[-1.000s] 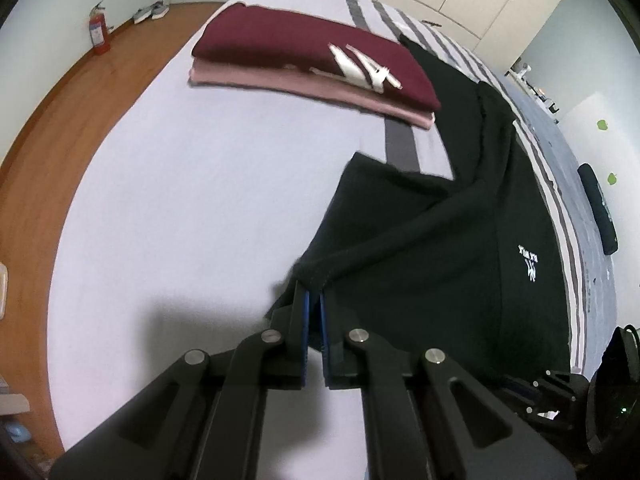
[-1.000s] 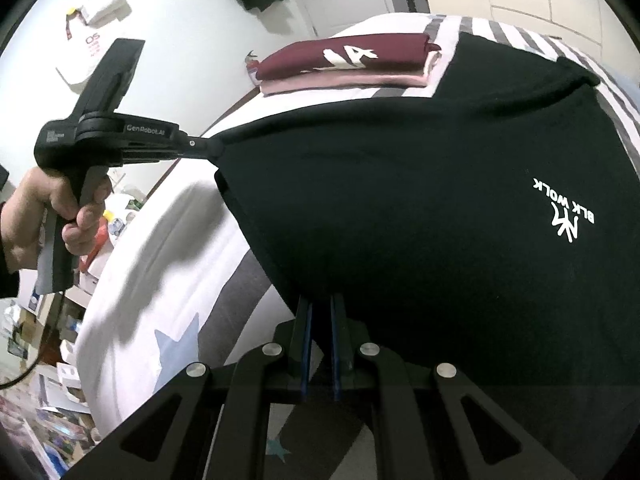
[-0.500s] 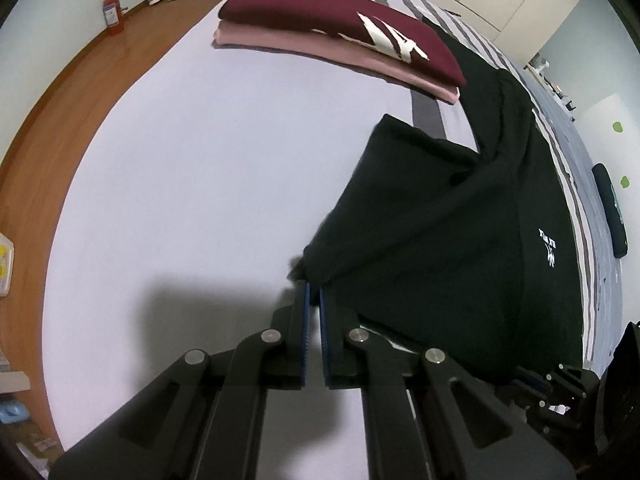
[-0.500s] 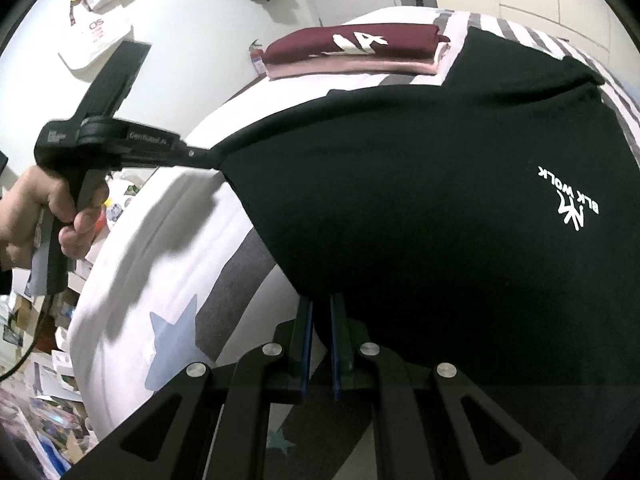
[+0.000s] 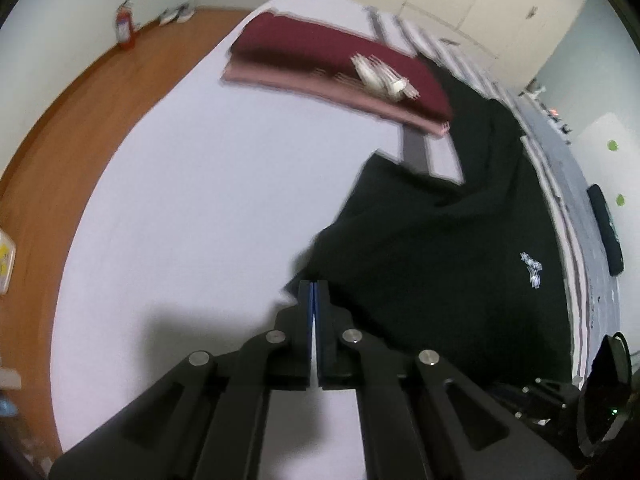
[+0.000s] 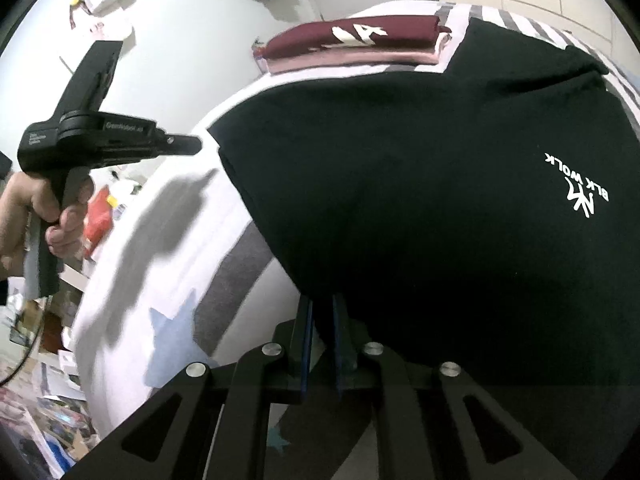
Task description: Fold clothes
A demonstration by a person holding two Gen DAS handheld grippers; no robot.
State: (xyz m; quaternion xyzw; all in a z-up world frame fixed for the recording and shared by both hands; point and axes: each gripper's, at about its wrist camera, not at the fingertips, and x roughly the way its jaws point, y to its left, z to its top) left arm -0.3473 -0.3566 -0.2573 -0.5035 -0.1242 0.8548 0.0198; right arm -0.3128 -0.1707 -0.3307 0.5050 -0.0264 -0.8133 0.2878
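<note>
A black T-shirt (image 5: 440, 260) with a white "BLK WOLK" logo lies spread on the bed (image 5: 200, 200). In the left wrist view my left gripper (image 5: 314, 286) is shut, its pads together and nothing between them, just short of the shirt's near corner. From the right wrist camera the left gripper (image 6: 198, 145) hangs in the air, a small gap away from that corner of the black T-shirt (image 6: 400, 200). A hand (image 6: 48, 216) holds it. My right gripper (image 6: 322, 300) is shut on the shirt's lower hem.
A folded maroon garment (image 5: 328, 52) rests on a folded pink one (image 5: 320, 88) at the far end of the bed; the maroon garment (image 6: 352, 36) is visible past the shirt. Wooden floor (image 5: 60, 120) and a fire extinguisher (image 5: 125, 26) lie left. Clutter (image 6: 40, 420) sits beside the bed.
The left gripper has let go of the shirt corner and drawn back a little. The shirt has settled lower onto the bed. The right gripper stays on the hem.
</note>
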